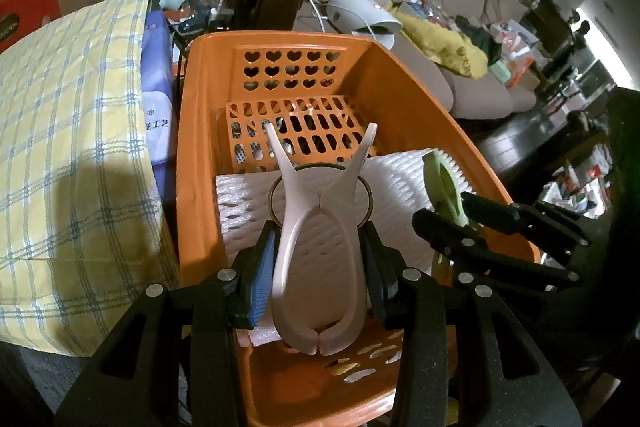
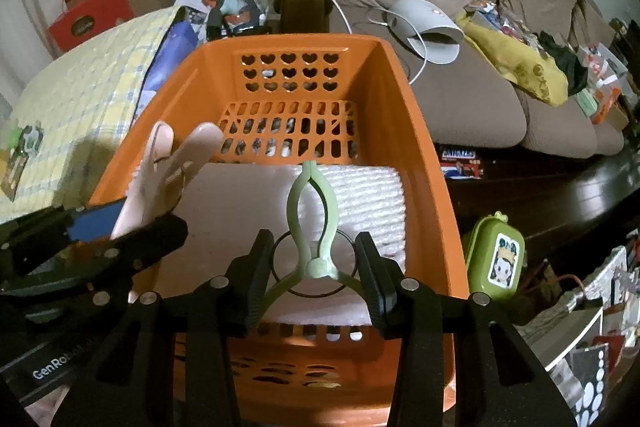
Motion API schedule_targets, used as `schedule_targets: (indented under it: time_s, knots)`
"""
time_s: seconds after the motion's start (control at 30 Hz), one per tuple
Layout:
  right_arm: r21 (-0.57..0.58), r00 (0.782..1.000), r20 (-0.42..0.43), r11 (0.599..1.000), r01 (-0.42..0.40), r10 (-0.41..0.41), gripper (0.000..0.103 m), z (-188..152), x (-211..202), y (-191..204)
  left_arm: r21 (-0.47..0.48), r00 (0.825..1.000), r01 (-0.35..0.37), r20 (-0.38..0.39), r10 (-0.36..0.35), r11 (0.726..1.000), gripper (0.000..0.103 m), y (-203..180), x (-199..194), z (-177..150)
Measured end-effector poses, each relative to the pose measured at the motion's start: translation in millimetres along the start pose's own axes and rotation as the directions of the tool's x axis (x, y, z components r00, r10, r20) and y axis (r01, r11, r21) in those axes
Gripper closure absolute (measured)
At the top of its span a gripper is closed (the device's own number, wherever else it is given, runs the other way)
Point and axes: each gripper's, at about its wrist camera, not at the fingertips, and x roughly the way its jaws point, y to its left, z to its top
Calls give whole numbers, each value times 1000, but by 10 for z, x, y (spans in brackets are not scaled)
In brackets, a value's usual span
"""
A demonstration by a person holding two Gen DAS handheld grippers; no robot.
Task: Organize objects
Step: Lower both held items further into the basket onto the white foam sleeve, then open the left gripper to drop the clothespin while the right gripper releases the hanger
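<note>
Orange plastic fills both of my views: the basket [image 1: 200, 163] with heart-shaped holes in its far wall stands below my two grippers, and a white foam sheet [image 1: 248, 199] lies on its floor. My left gripper [image 1: 320, 259] is partly closed and pinches a pale pink clothespin [image 1: 316, 247] by its two handle arms, the blue pad [image 1: 262, 279] pressing on one side and the dark finger on the other; the clip's two tips stand apart and point toward the far wall, above the foam. My right gripper [image 2: 314, 267] is also partly closed, and it pinches a light green clothespin [image 2: 312, 223] by its spread rear handles, with the clip's closed nose pointing away over the foam. Both clips hang over the inside of the basket, and I cannot tell if either touches the foam. In the right view I see the left gripper [image 2: 120, 227] beside mine, with the pink clip in it. A small green case [image 2: 496, 255] with a cartoon sticker lies outside the basket, just beside its right wall. A yellow checked cloth [image 1: 72, 147] lies on the left side.
</note>
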Motion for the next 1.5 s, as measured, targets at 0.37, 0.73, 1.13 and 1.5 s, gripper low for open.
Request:
schedule_targets:
  time_s: [0.37, 0.73, 1.13, 1.5]
  knots:
    - [6, 1000, -2, 1000, -5, 5, 60, -8, 12, -3, 12, 1000, -9, -13, 10, 1000, 65, -16, 20, -7]
    - [14, 1000, -6, 1000, -3, 3, 60, 2, 13, -12, 18, 1000, -18, -13, 19, 1000, 65, -12, 6, -8]
    - [14, 1000, -9, 1000, -3, 3, 60, 0, 22, -9, 12, 1000, -18, -18, 18, 1000, 65, -13, 13, -6]
    - [15, 1000, -12, 1000, 0, 1, 60, 2, 31, -12, -1, 1000, -3, -30, 3, 1000, 65, 15, 39, 9]
